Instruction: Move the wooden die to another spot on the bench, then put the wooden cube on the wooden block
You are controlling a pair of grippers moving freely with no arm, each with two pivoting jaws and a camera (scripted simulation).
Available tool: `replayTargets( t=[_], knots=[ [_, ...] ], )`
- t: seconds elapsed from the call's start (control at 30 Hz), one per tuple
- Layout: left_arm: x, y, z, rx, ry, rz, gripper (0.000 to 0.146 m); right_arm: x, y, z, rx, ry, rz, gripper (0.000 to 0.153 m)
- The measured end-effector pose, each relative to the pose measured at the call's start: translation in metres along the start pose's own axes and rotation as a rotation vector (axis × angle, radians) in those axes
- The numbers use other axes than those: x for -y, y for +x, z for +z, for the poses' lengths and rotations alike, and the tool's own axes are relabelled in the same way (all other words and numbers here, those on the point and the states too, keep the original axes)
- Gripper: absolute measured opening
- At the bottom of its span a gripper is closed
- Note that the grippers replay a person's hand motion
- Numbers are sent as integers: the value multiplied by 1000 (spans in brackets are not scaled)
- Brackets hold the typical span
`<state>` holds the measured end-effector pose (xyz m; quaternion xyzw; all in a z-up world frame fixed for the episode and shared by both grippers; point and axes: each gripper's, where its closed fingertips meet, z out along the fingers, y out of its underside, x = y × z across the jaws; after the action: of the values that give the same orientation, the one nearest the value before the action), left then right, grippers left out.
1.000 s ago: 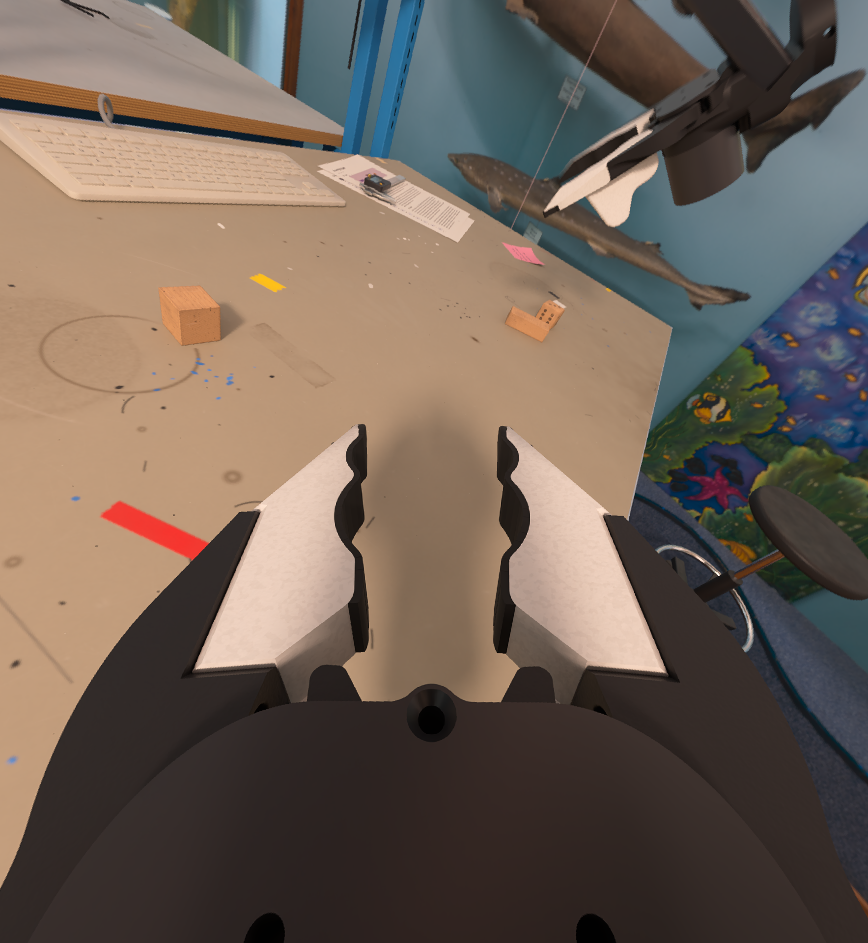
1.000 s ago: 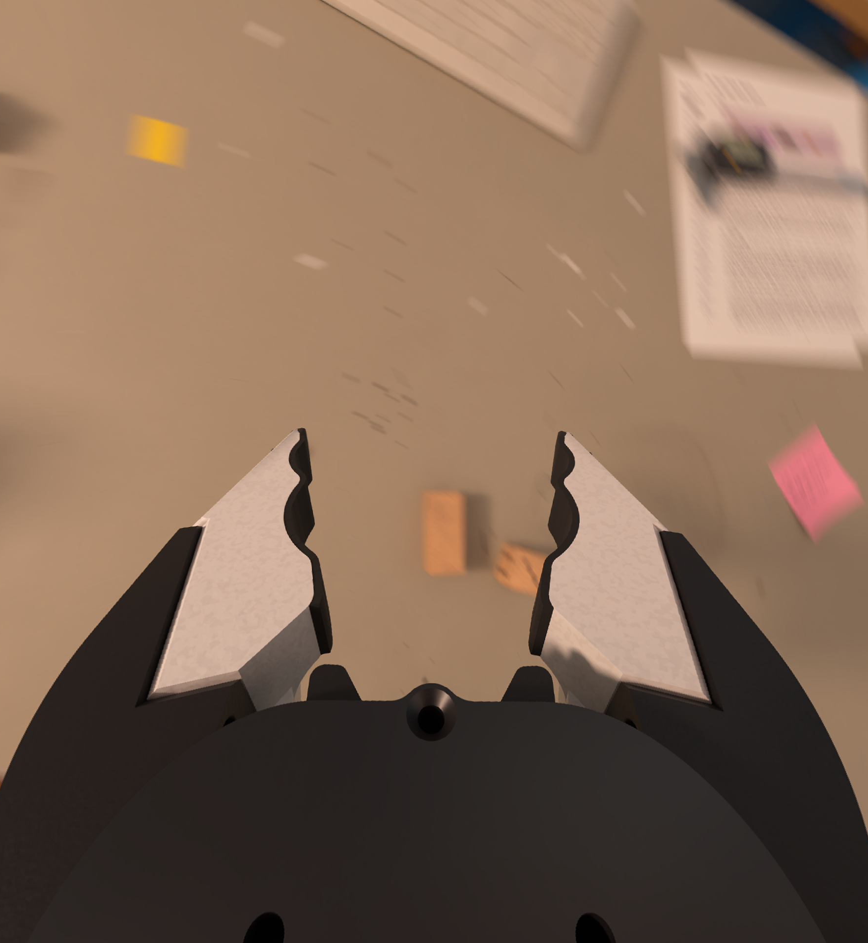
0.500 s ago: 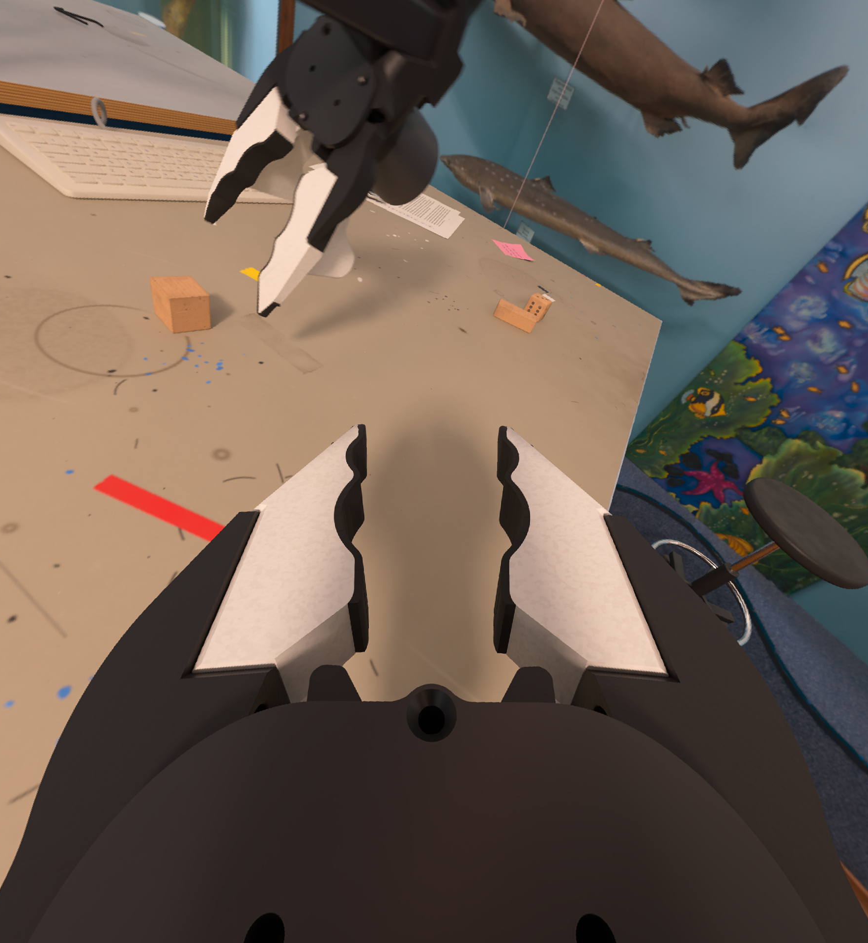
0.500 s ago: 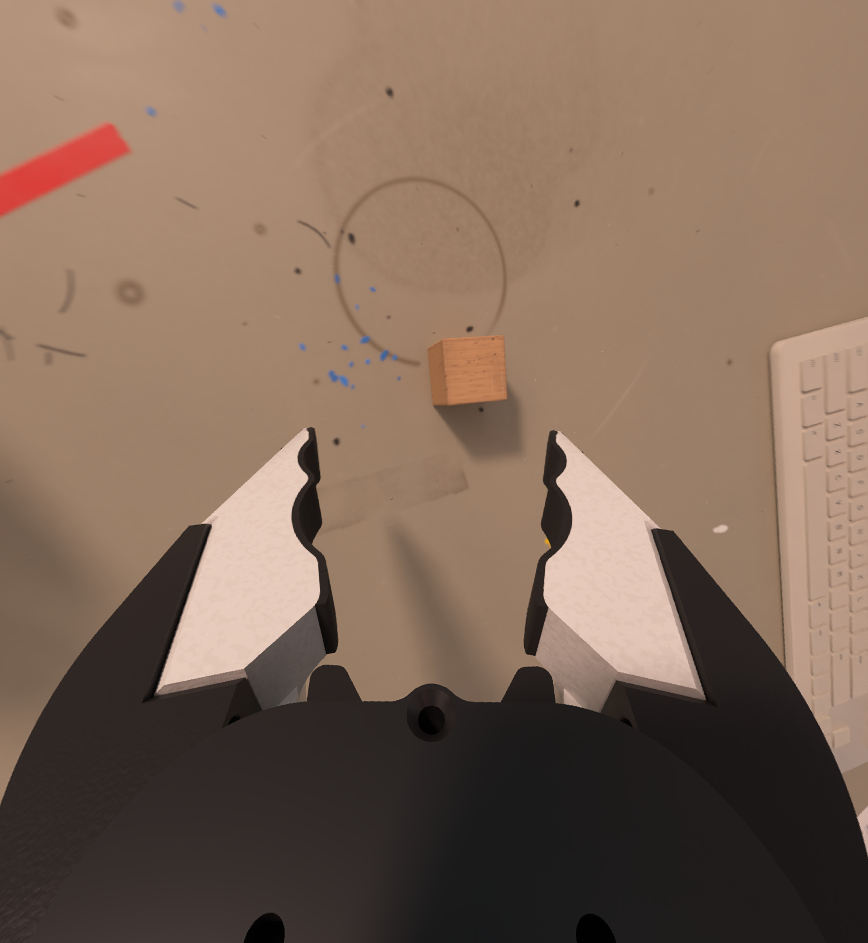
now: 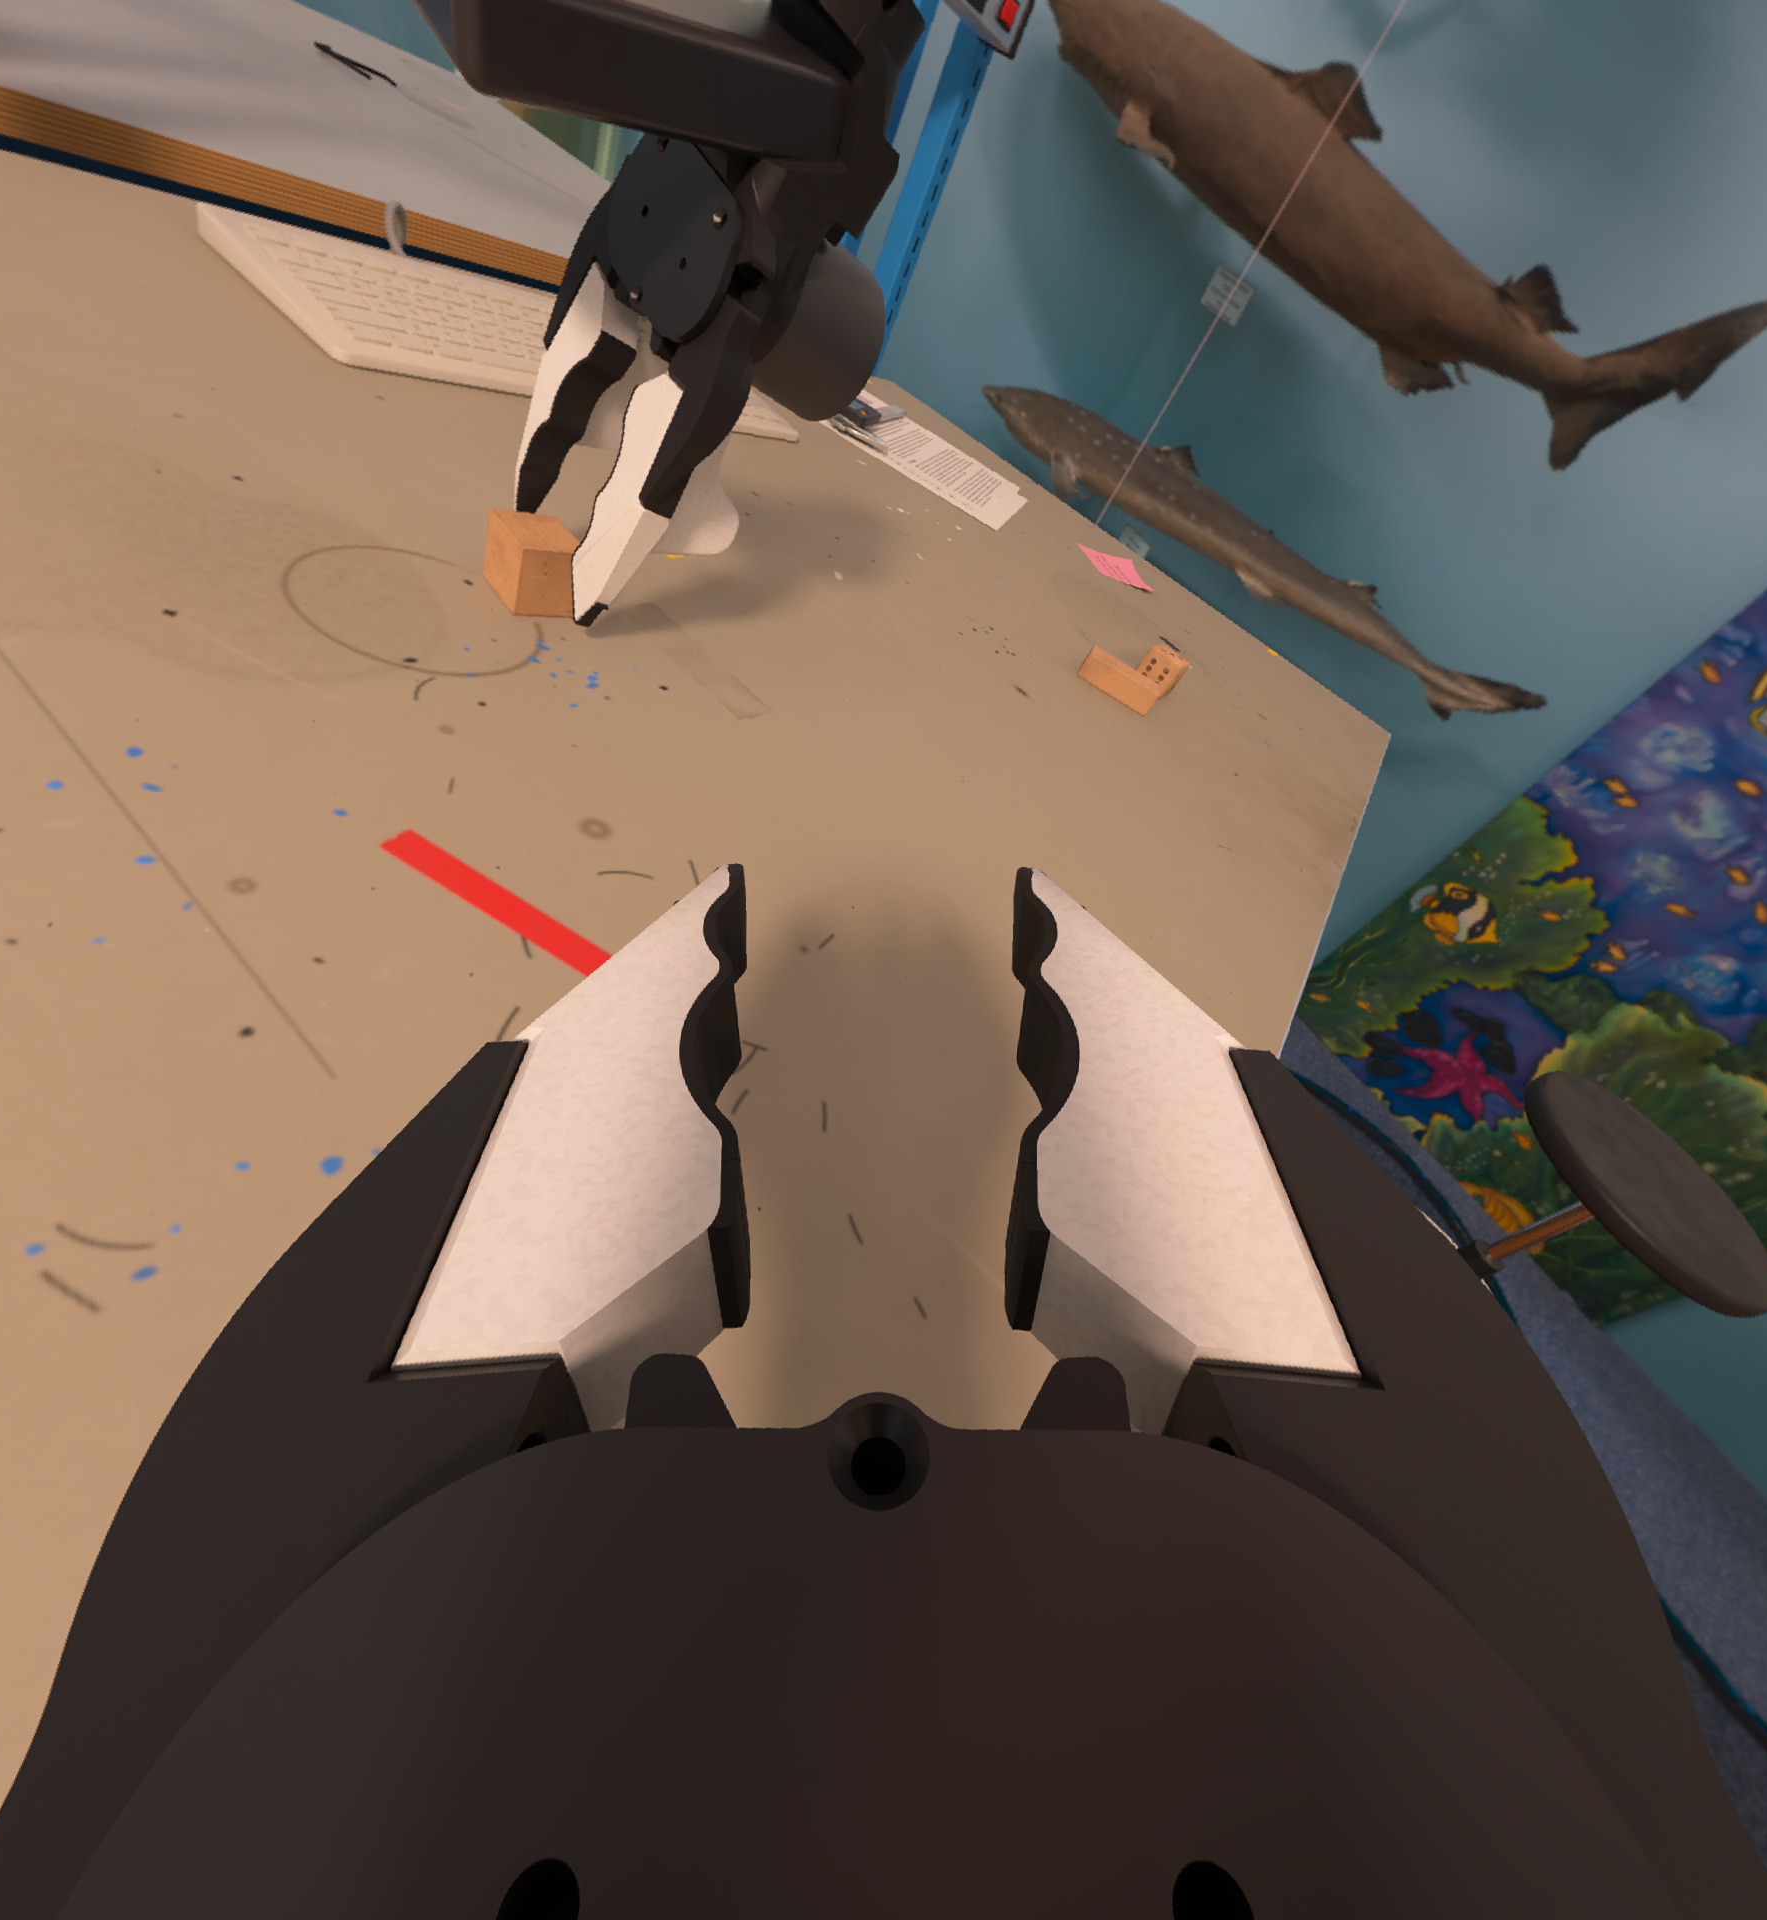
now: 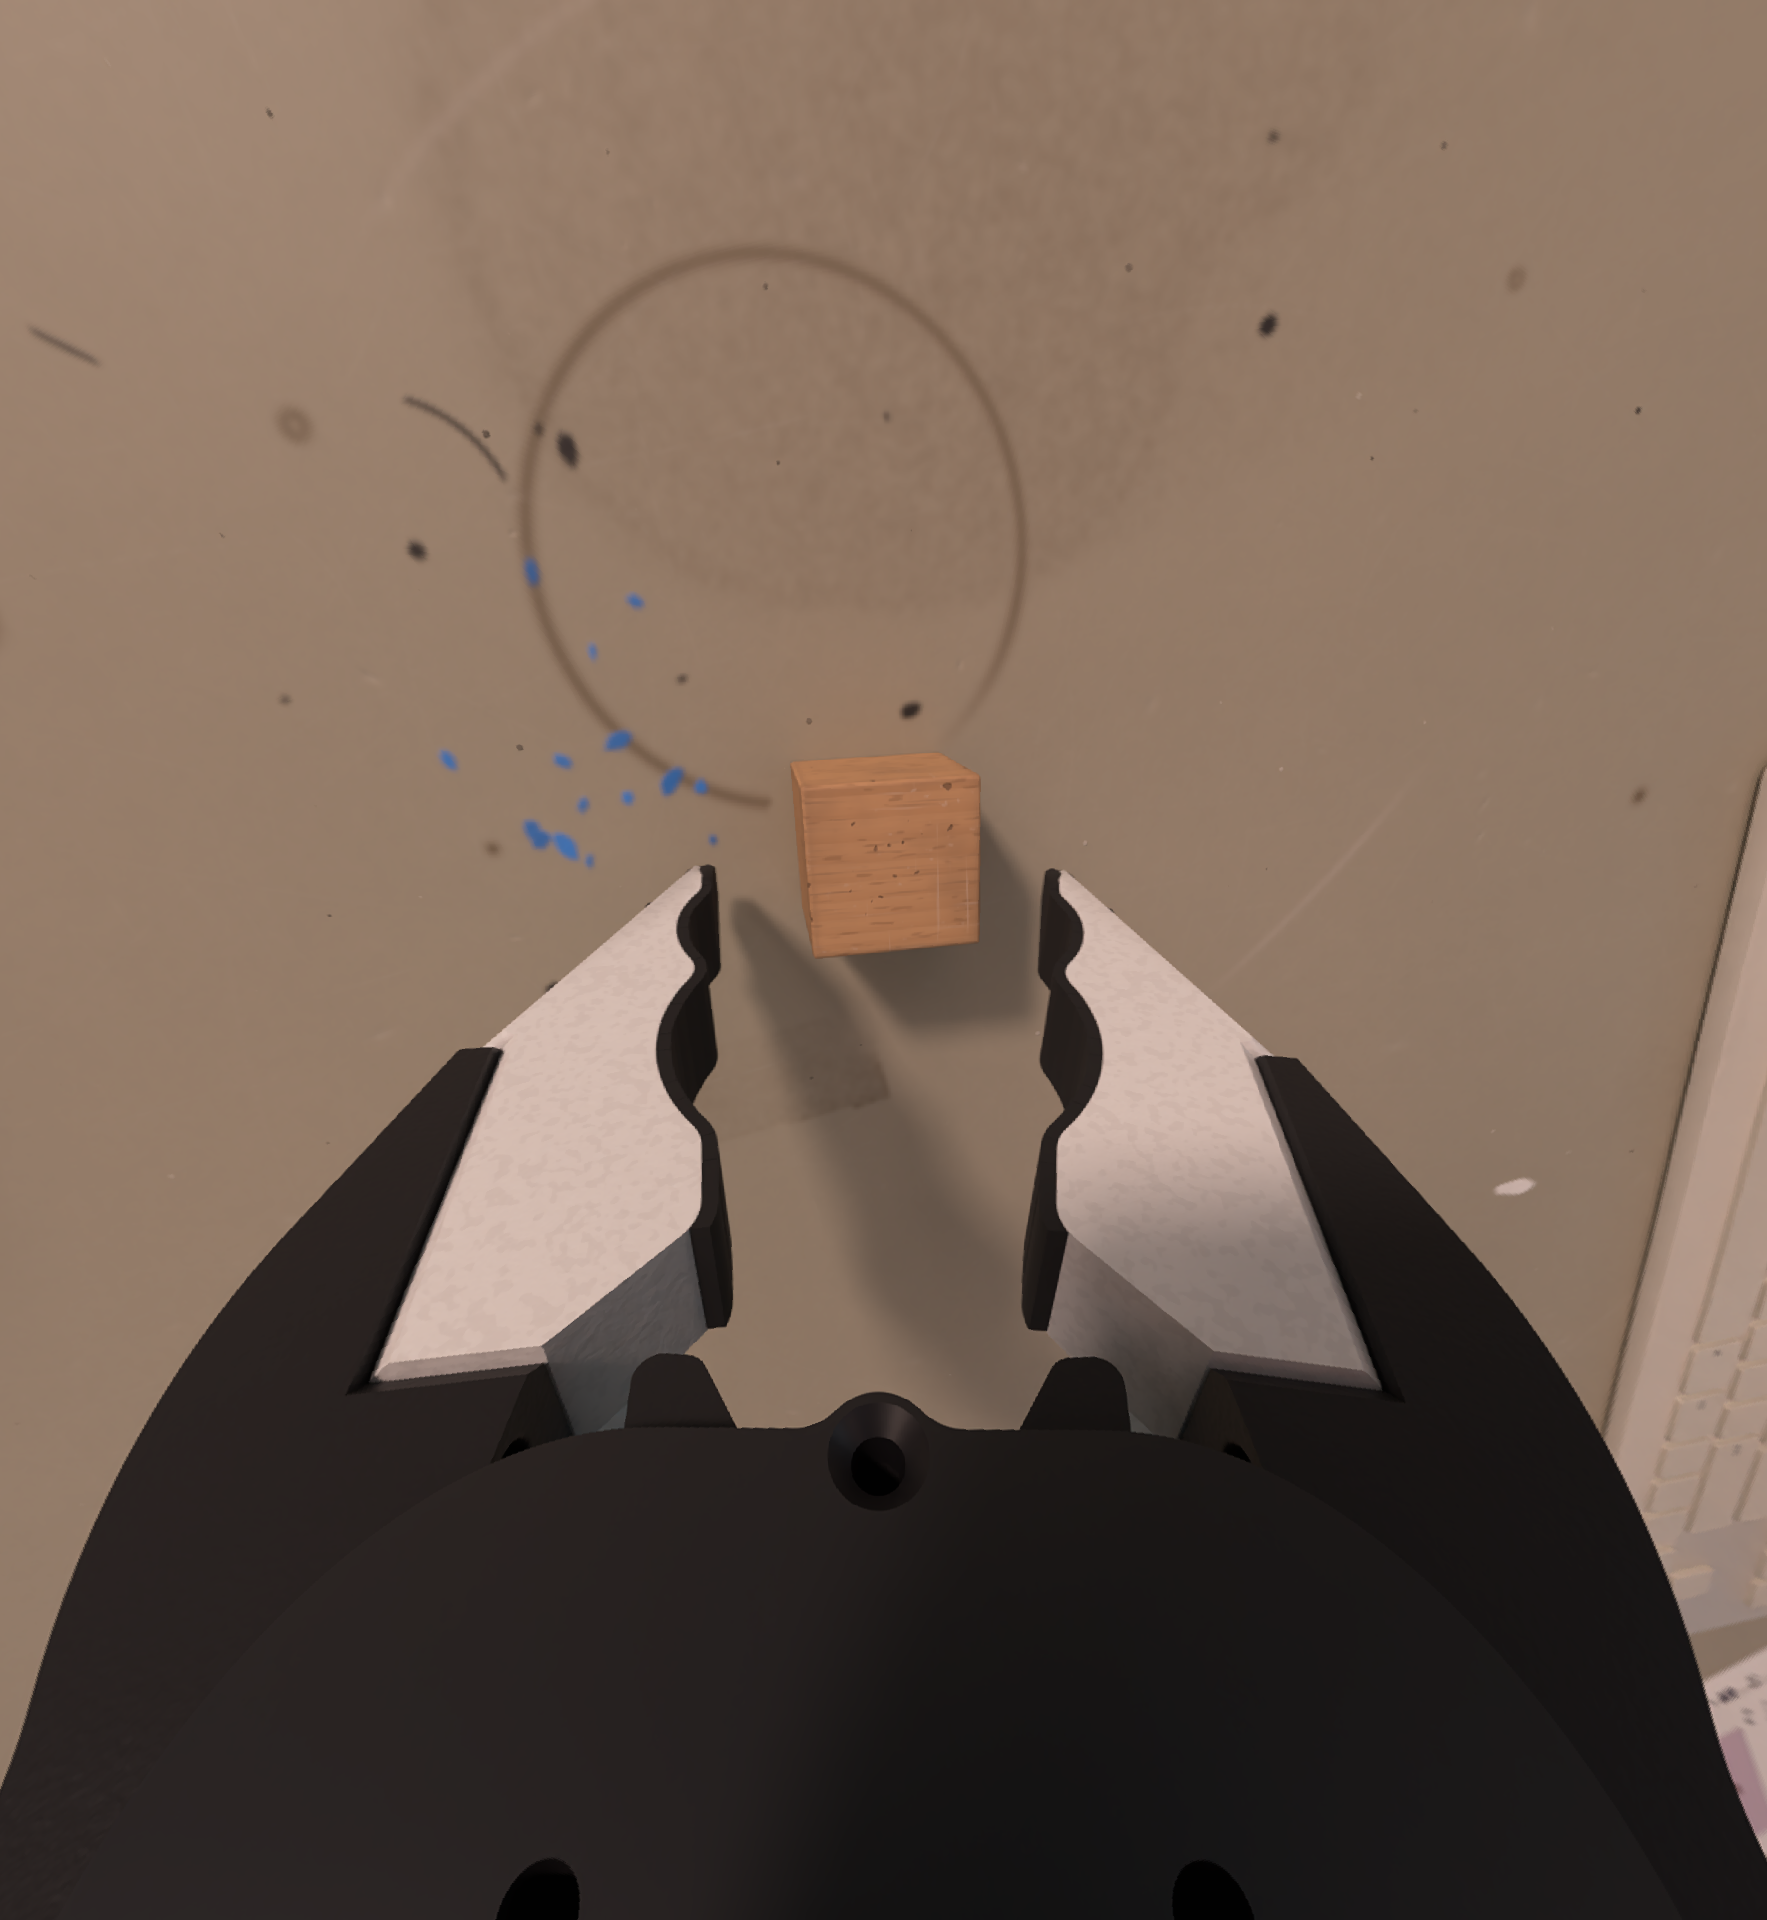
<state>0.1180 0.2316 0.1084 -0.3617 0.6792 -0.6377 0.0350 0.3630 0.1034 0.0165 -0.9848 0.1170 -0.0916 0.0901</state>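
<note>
Right gripper (image 6: 877, 878) points down at the bench (image 6: 1378, 416), fingers spread wide with nothing between them. The wooden cube (image 6: 887, 852) sits just past the fingertips, roughly centred on the gap and a touch nearer the right-hand finger, not touching either. A faint ring stain (image 6: 770, 520) lies beyond the cube; blue paint flecks (image 6: 588, 790) off the left fingertip; a white keyboard (image 6: 1752, 1195) outside the right finger.

Left gripper (image 5: 877, 878) hangs over bare bench (image 5: 183, 987), fingers moderately apart and empty. A red tape strip (image 5: 489, 899) runs up to its left finger. Far ahead and left, the right gripper (image 5: 559, 551) has its tips down at the cube (image 5: 528, 561). Ahead and right, near the bench edge, the wooden block (image 5: 1116, 675) lies with the die (image 5: 1161, 665) against it. A pink note (image 5: 1113, 566) lies farther back.
</note>
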Motion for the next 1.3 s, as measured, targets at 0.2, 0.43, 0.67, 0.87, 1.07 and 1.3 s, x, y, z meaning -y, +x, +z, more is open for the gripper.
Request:
replayTargets(
  t=[0.2, 0.43, 0.67, 0.87, 1.07, 1.3],
  knots=[
    [-5, -1, -4, 39, -2, -12, 52, 1, 3, 3, -62, -47, -77, 35],
    [-5, 3, 9, 98, -5, 21, 51, -5, 0, -5, -110, -58, -54, 35],
    [5, -6, 22, 186, -3, 92, 51, -35, -20, -89, -122, 162, 111, 35],
    [19, -9, 36, 206, -1, 142, 51, -143, -12, -166, -197, 259, 335, 35],
    [19, 3, 51, 167, -11, 137, 51, -297, 2, -202, -344, 165, 666, 35],
    [5, 20, 58, 133, -77, 163, 52, -426, -23, -178, -327, 50, 1026, 35]
  ],
)
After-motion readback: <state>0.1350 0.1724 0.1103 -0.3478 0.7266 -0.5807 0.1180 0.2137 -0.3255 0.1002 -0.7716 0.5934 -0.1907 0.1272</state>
